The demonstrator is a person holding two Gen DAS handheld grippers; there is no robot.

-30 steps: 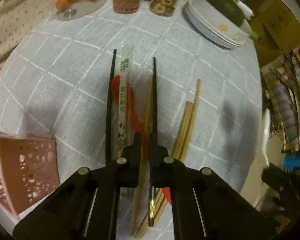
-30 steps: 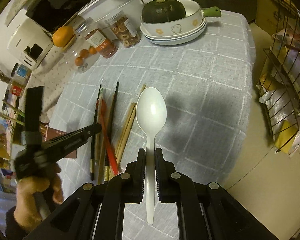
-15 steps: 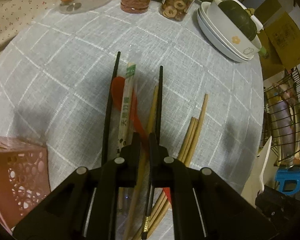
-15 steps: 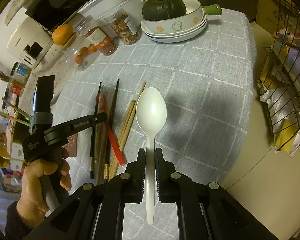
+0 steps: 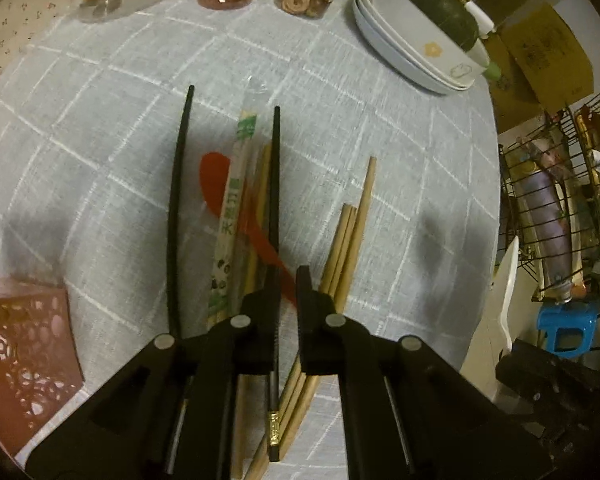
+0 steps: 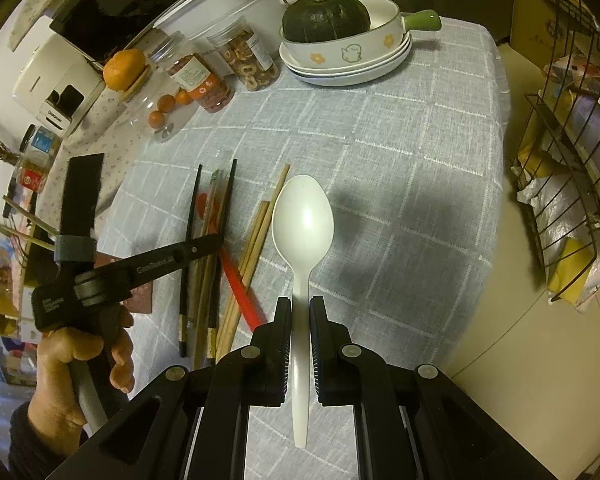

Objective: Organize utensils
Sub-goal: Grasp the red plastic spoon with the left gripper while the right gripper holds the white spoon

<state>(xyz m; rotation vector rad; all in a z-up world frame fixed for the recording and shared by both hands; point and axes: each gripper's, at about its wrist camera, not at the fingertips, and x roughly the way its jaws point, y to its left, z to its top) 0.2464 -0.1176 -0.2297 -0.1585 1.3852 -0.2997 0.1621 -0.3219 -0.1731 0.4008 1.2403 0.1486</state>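
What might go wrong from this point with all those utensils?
The right gripper pinches the white spoon only by its thin handle, bowl sticking far out; it might swivel or slip. The left gripper is shut at a black chopstick in a crossed pile; lifting it may drag the red spoon or wooden chopsticks along.

Table [image 6: 440,152]: grey cloth with white grid lines. Beyond its far edge: white appliance [image 6: 56,80], floral-print cloth [image 5: 8,28]. Beside the table: cream floor [image 6: 512,320], black wire rack [image 6: 572,184] holding packets, cardboard boxes [image 5: 540,52], blue plastic stool [image 5: 568,326]. Lighting dim, warm.
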